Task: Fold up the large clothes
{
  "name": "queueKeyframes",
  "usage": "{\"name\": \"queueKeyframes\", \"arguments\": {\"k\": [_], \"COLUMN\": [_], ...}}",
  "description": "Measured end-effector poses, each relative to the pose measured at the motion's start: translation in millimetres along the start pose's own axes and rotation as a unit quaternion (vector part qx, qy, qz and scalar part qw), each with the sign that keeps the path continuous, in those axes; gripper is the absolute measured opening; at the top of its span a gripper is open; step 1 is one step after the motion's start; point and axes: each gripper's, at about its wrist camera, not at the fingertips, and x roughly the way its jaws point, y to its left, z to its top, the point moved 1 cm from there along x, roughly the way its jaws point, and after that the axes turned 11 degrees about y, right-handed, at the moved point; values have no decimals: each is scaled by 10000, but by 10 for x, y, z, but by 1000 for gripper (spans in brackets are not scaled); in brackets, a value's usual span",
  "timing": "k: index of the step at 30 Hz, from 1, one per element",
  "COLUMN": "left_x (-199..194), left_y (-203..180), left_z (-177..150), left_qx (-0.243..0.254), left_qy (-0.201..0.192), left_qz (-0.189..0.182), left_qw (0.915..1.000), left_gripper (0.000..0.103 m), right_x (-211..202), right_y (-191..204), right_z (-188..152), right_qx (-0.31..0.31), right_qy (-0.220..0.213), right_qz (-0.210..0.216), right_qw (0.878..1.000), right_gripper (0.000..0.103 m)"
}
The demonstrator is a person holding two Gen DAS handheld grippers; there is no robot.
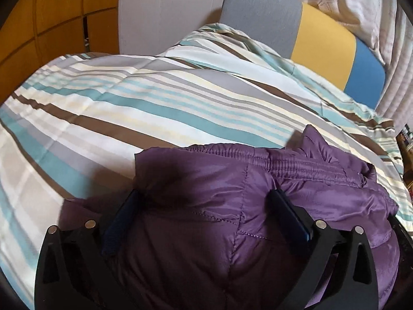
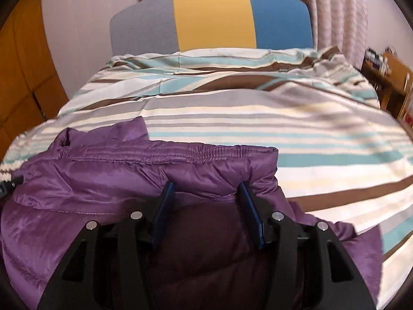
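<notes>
Both grippers, left point(image 1: 204, 201) and right point(image 2: 205, 191), gape over the purple puffer jacket point(image 1: 206, 180), holding nothing. Spread apart on the striped duvet point(image 1: 155, 103), they look set to pinch its quilted edge.

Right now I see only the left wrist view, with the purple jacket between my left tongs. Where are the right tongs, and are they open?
Observer: The right tongs are open. A puffy fold of the purple jacket bulges between them, just short of the elastic hem.
Operator: Does the hem end near there?
Observer: Yes. Its right corner lies just beyond the tongs, on the striped duvet.
Operator: Is there anything on the jacket's other side?
Observer: A small black fastener, perhaps a cord toggle, shows at the left edge of the right wrist view.
</notes>
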Motion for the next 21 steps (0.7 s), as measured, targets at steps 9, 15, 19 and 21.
{"name": "queueKeyframes", "arguments": {"k": [9, 15, 19, 21], "left_x": [-26, -640, -678, -540], "left_y": [42, -98, -645, -882], "left_z": [-16, -260, -344, -366], "left_qx": [-120, -772, -116, 277], "left_qy": [42, -430, -395, -376], "left_qz": [-122, -388, -468, -293], "left_qw": [9998, 9953, 9981, 9985], "left_gripper": [100, 100, 100, 100], "right_x": [50, 52, 37, 31], "right_y": [51, 85, 101, 99], "right_z": [12, 9, -1, -4], "right_qx": [-43, -61, -64, -63], "right_qy": [15, 8, -11, -20], "right_qz": [-174, -237, -280, -301], "right_qw": [9998, 9997, 9996, 9995], "right_gripper": [54, 54, 55, 56]}}
